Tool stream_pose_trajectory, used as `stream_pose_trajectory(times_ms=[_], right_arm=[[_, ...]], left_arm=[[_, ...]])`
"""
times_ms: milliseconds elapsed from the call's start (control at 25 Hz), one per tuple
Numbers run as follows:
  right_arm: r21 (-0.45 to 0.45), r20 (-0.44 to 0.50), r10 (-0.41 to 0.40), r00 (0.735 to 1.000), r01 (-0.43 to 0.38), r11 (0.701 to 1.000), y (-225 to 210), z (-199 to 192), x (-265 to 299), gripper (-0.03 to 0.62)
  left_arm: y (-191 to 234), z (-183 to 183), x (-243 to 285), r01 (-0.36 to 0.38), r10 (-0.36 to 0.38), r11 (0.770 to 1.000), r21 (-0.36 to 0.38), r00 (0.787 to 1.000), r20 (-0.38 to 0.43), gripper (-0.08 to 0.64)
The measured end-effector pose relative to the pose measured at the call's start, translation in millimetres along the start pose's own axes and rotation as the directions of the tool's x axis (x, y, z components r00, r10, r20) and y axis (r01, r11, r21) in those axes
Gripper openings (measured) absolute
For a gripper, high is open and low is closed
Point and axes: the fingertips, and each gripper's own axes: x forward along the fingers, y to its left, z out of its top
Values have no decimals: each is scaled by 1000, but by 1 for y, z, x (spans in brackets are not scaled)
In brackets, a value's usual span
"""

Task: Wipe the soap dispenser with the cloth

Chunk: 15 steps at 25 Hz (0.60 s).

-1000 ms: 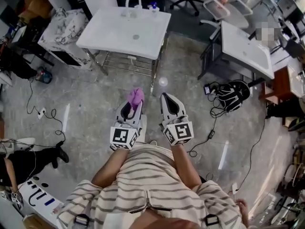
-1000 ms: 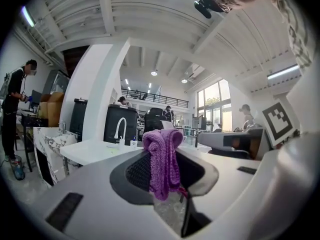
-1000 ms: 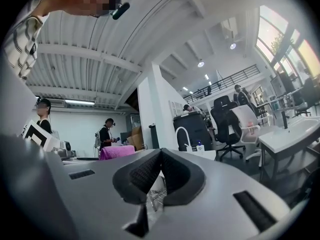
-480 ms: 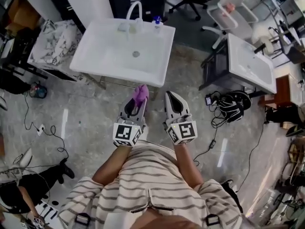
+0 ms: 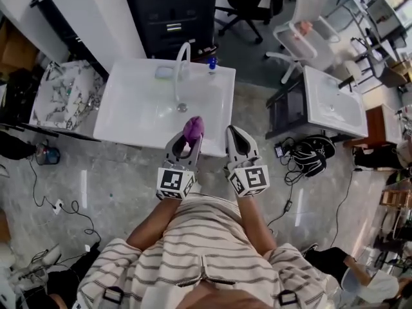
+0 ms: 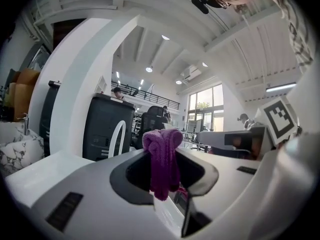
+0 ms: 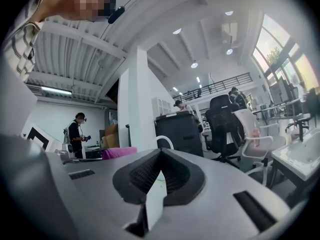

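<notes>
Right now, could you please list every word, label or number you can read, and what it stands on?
No readable text anywhere.
On the left gripper and right gripper cubes: square marker patterns, no letters.
On the black cabinet, a label: too small to read.

Bright even ceiling light; sharp overhead view; gripper views fisheye-warped, edges dark.

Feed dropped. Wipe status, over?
Left gripper shut on purple cloth. Right gripper shut, empty. Blue-capped soap dispenser at back rim of white sink, untouched. White arched faucet beside it.
</notes>
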Motion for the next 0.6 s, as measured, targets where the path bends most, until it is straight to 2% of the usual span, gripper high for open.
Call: stream_pose_trajectory(times_ms=[320,600], right_arm=[[16,-23,-22,999,22,1000,-14,-6,51,5],[28,-44,0,999,2,1000,-34,-12,79,5]], left_arm=[[30,-1,42,42,-42,999,-3,999,-31,115],[42,-6,74,28,-29,1000,-2,999,-46,115]])
